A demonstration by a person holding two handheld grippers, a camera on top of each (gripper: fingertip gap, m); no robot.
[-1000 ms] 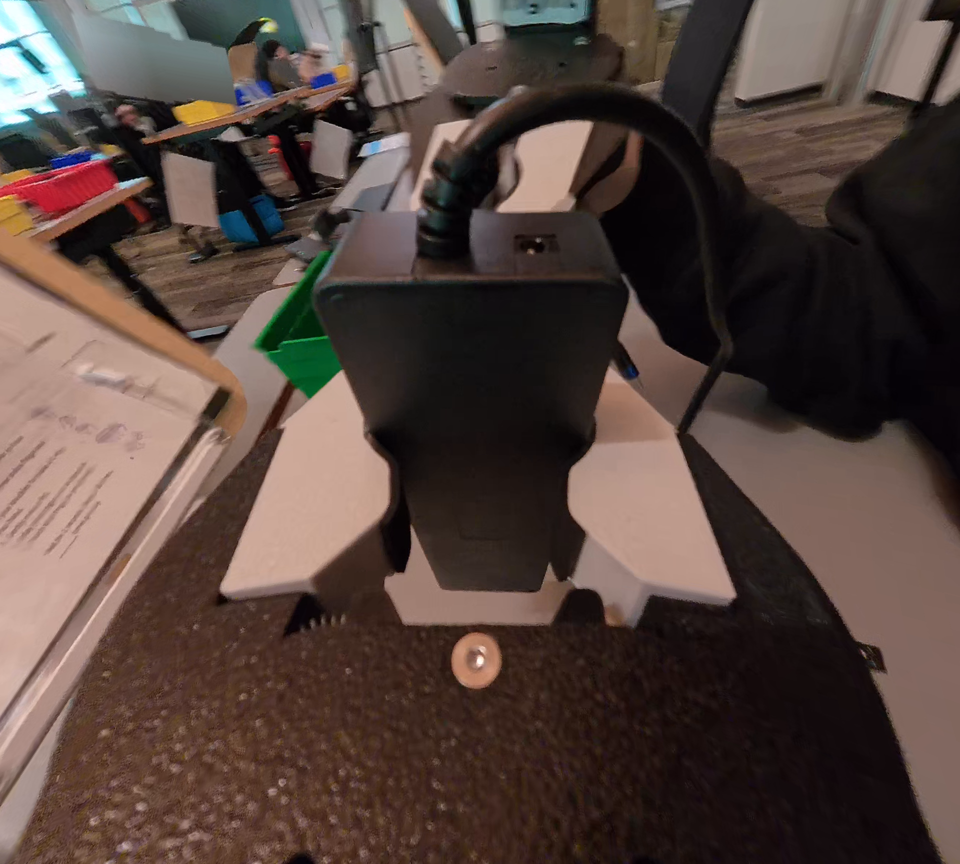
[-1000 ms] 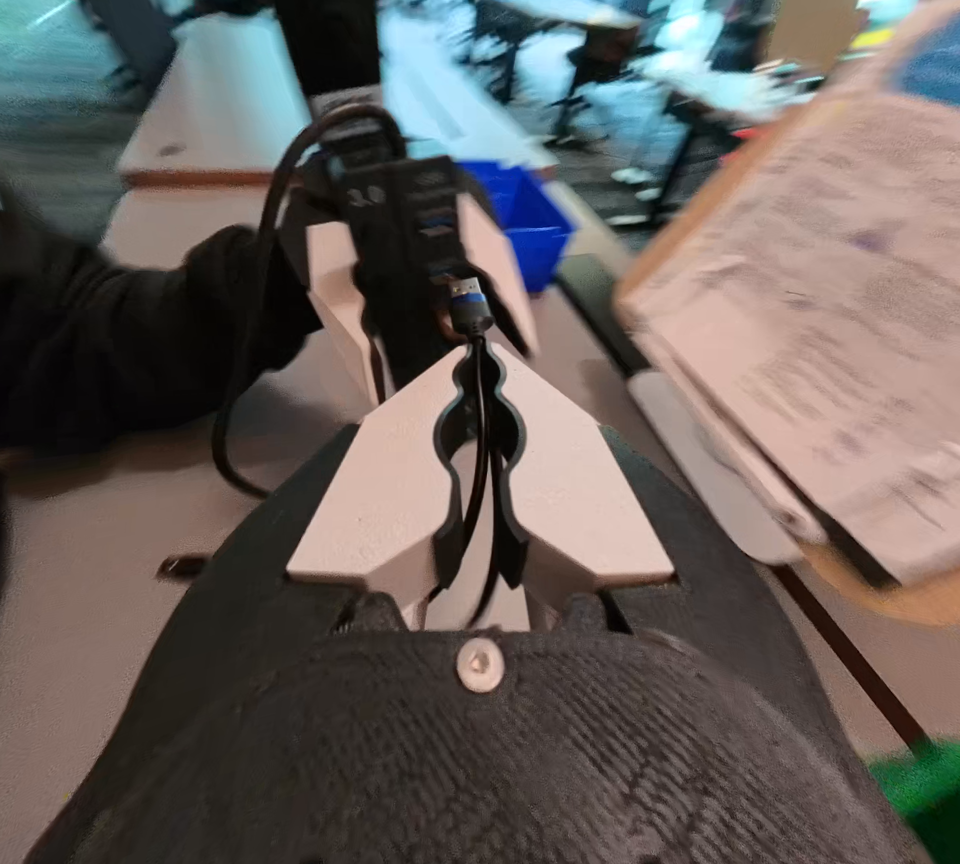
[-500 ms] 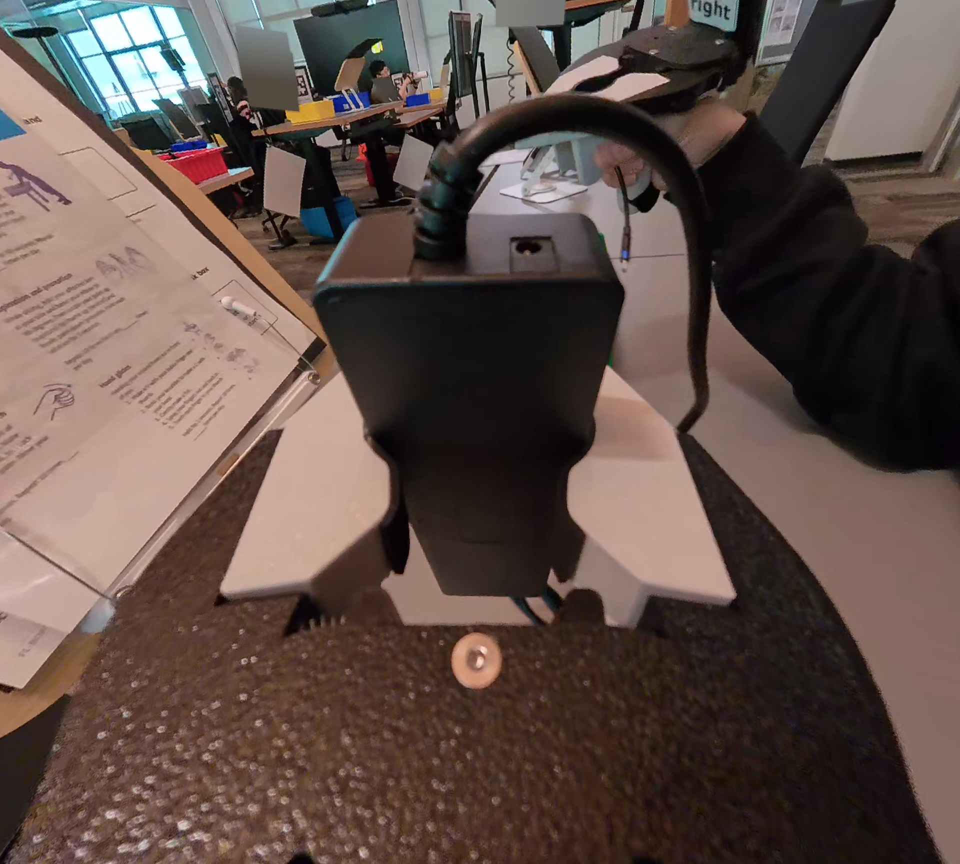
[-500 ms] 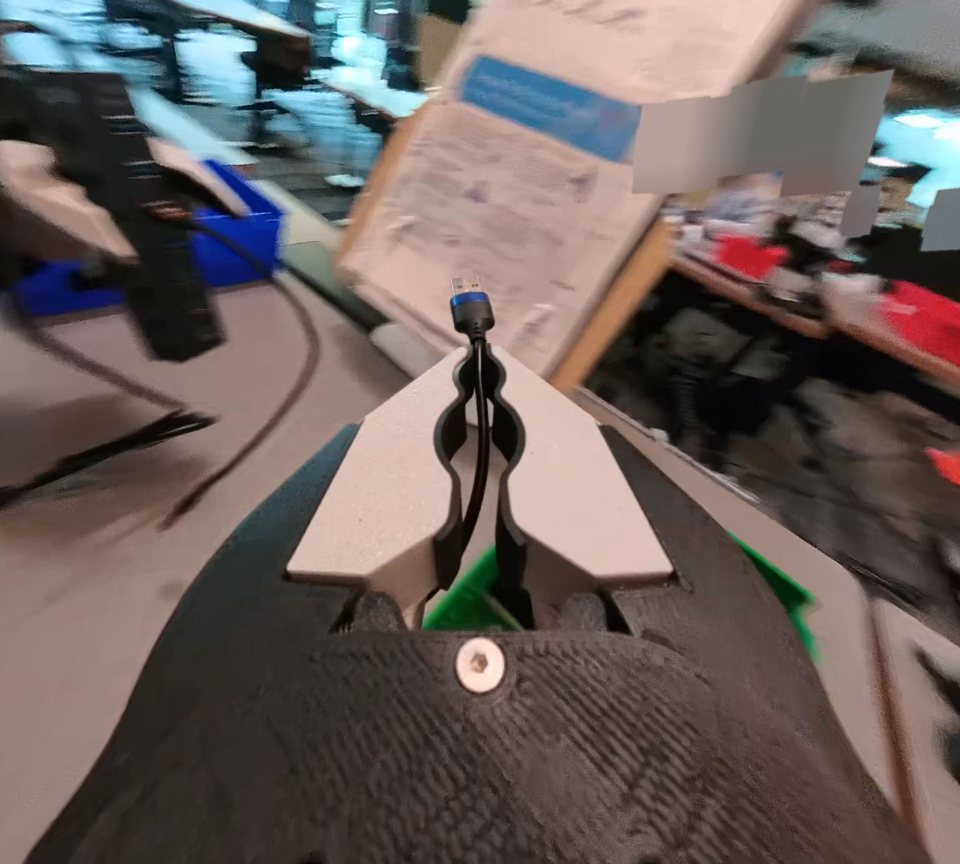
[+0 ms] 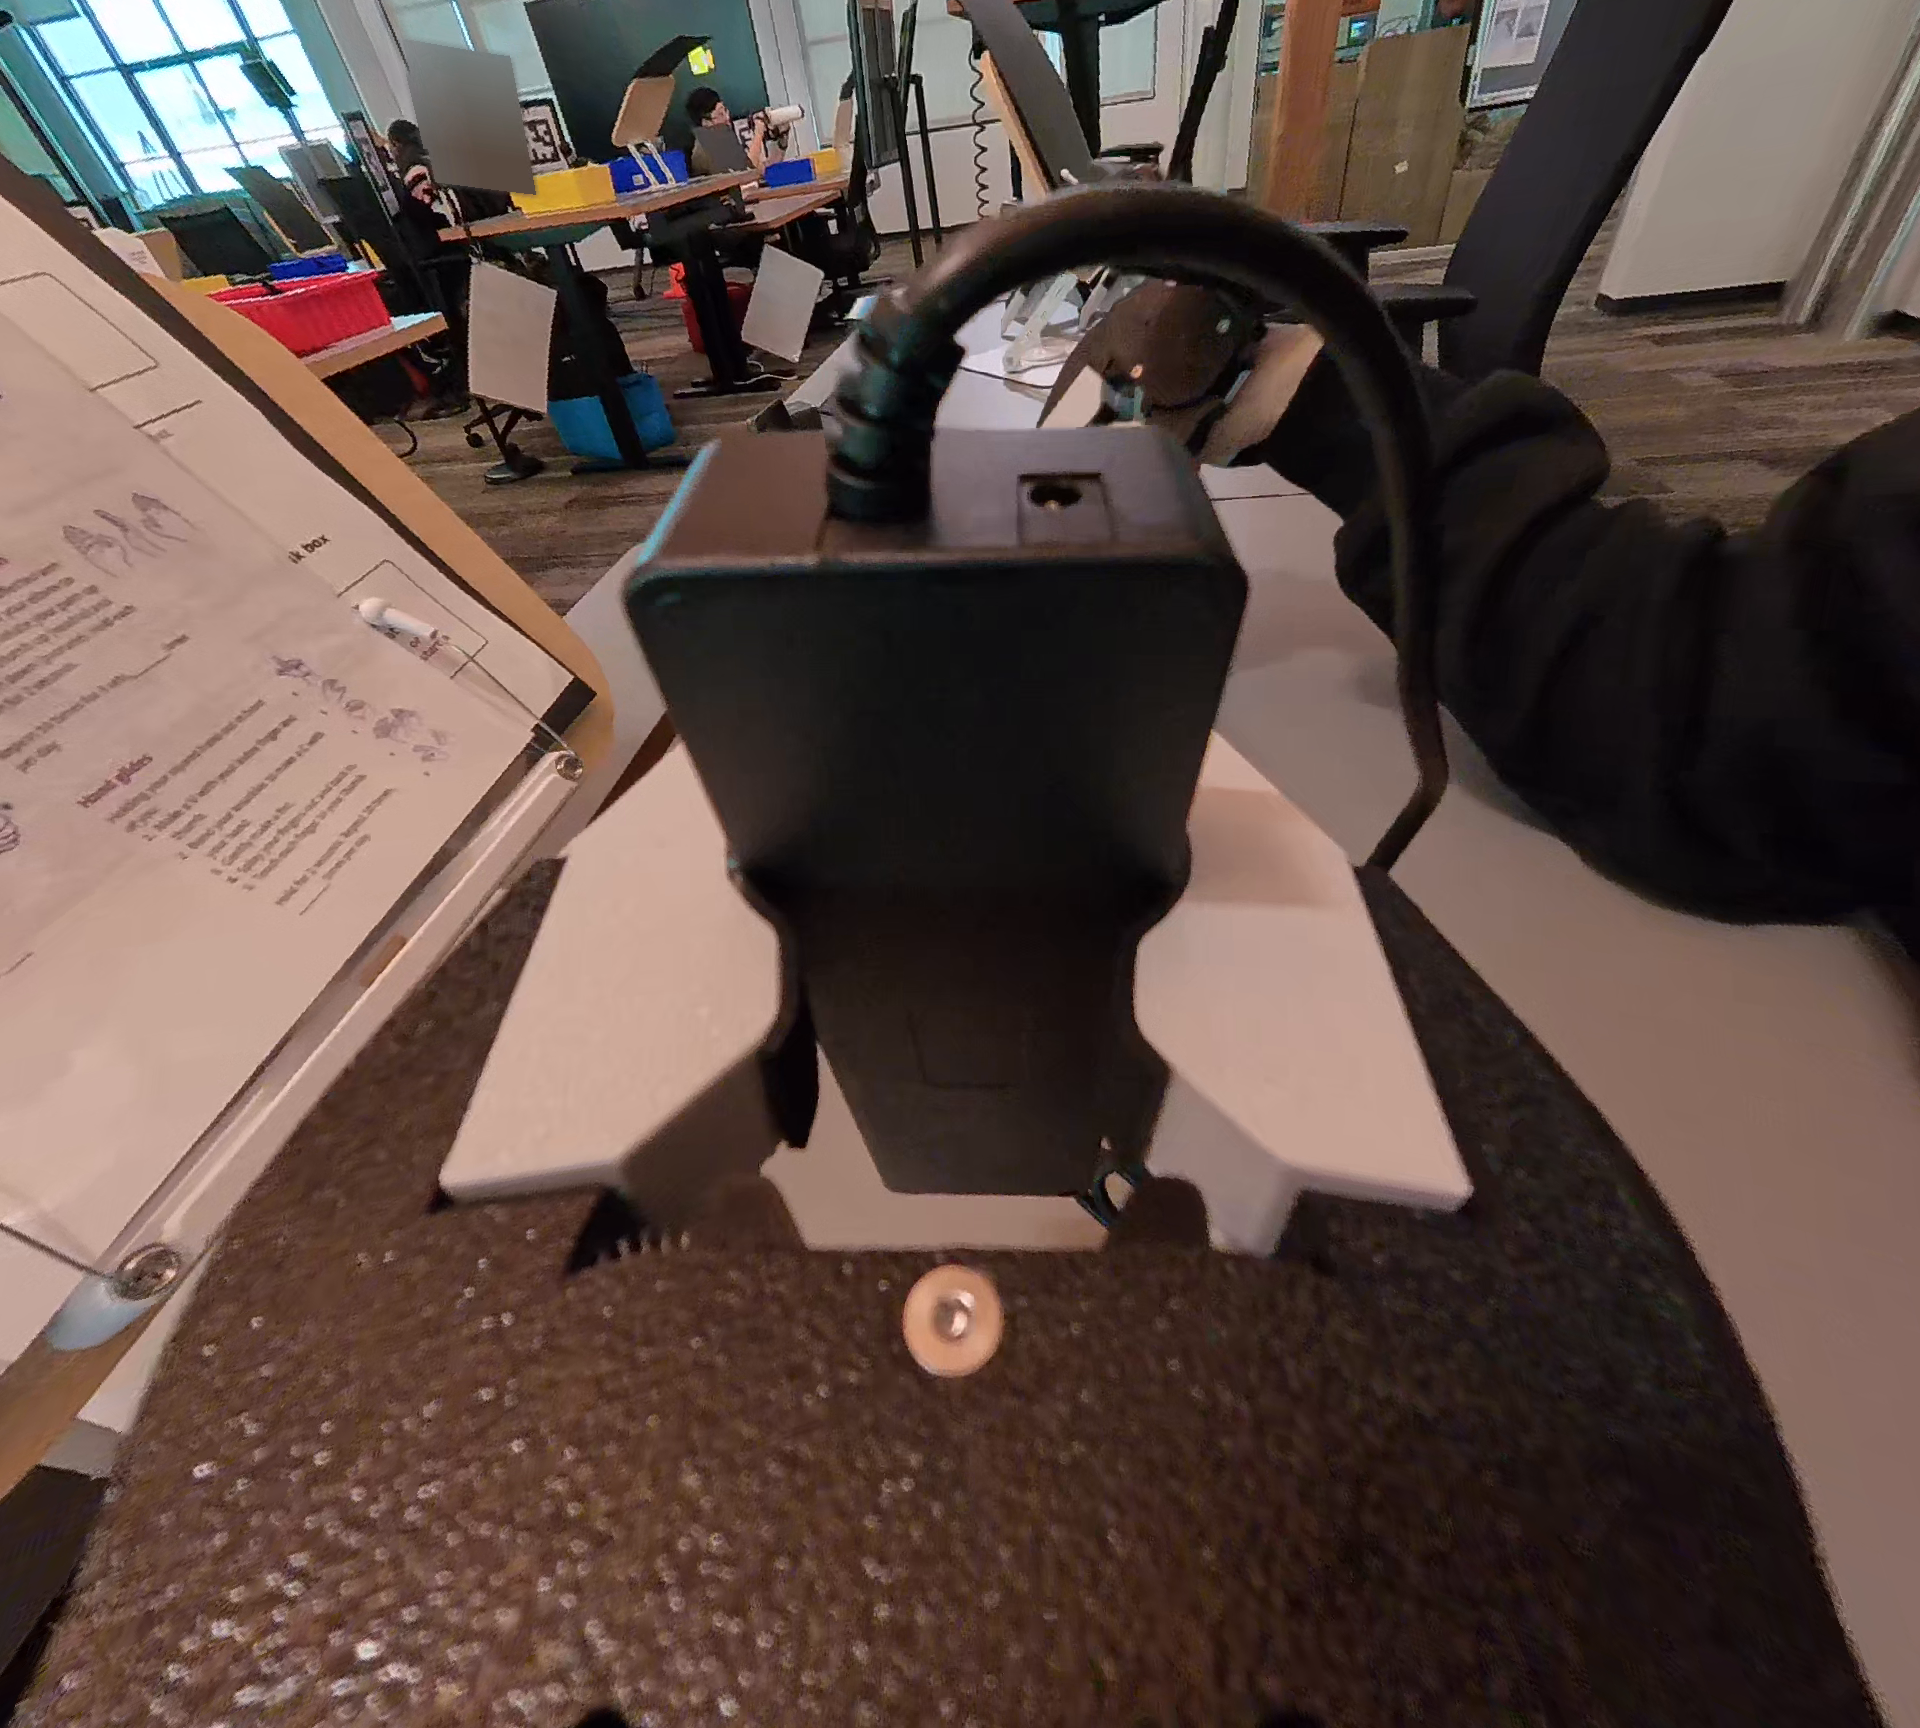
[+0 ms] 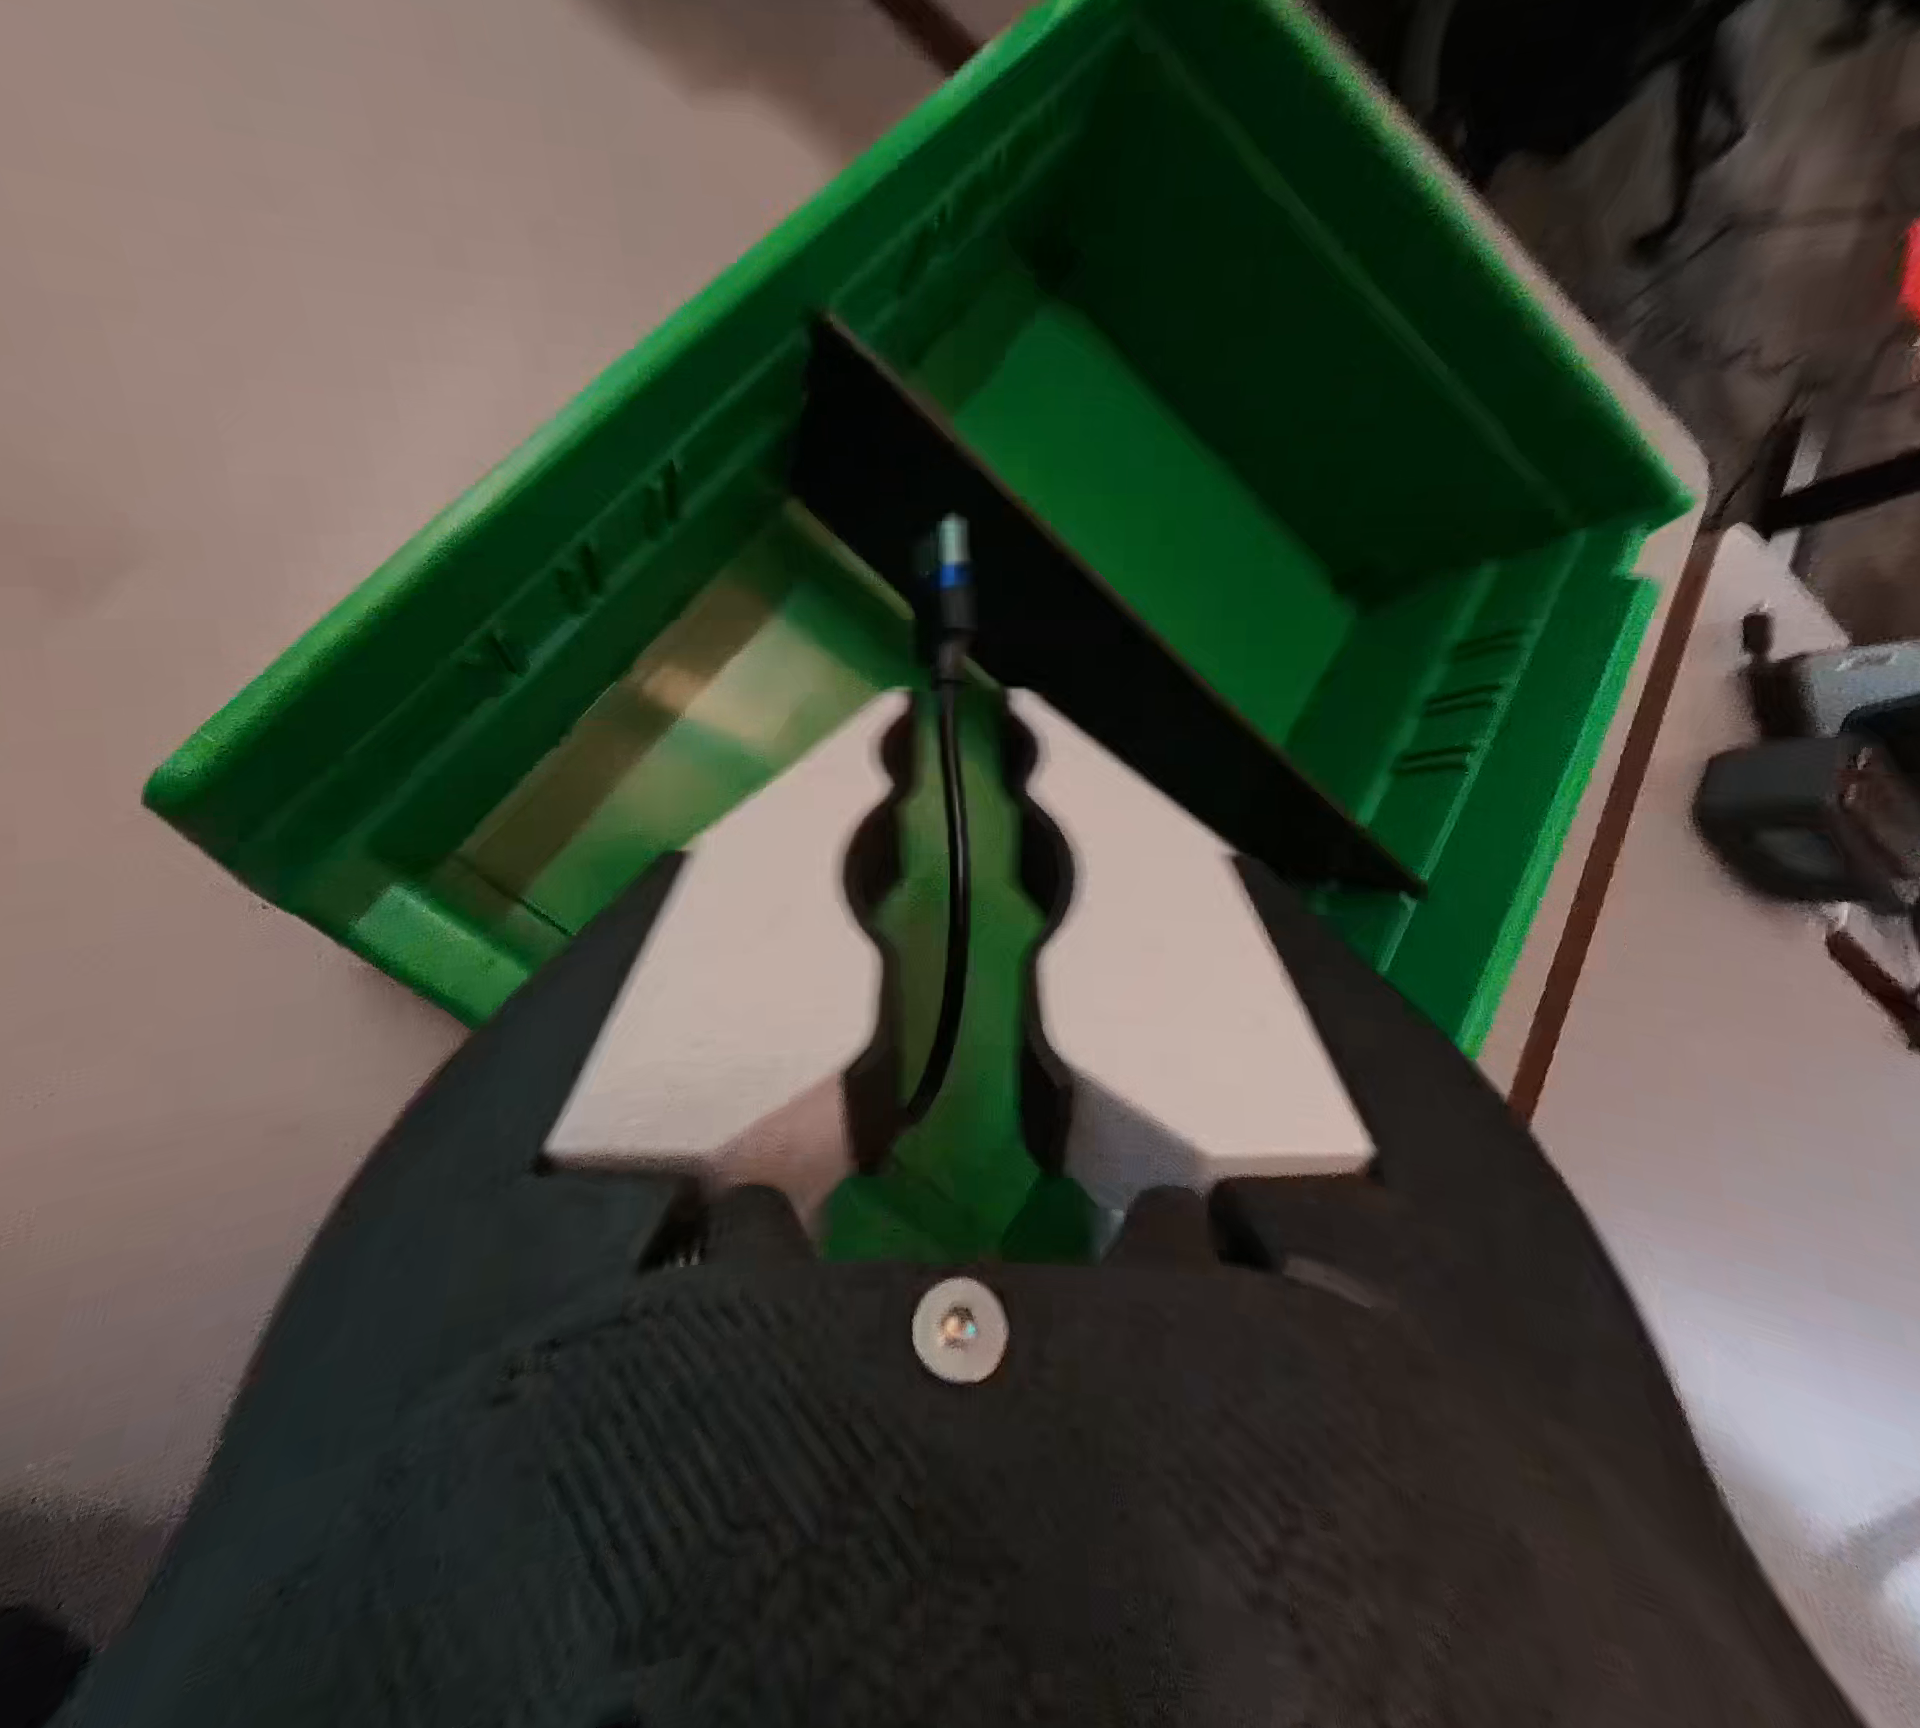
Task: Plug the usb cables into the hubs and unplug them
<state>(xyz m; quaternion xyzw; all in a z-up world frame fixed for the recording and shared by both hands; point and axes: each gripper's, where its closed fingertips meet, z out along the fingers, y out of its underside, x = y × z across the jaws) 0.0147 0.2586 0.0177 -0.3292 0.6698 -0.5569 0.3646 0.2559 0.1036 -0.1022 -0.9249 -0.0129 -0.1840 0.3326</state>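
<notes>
Left wrist view: left gripper (image 5: 956, 857) clamped on black hub (image 5: 935, 743), held upright between fingers above grey table (image 5: 1662, 1107). Thick cord (image 5: 1195, 244) arcs from hub top toward right. Document stand (image 5: 208, 795) at left.

Right wrist view: right gripper (image 6: 956, 743) over green bin (image 6: 1143, 452), fingers parted. USB cable (image 6: 951, 598) runs loose through gap, touching neither finger; plug tip in front of black divider (image 6: 1091, 639).

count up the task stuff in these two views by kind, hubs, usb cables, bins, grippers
USB hub: 1, black, clamped in the left gripper
USB cable: 1, black with a blue-ringed plug, between the fingers of the right gripper, whose jaws look parted
Green bin: 1, with a black divider
Grippers: 2
Total: 5
</notes>
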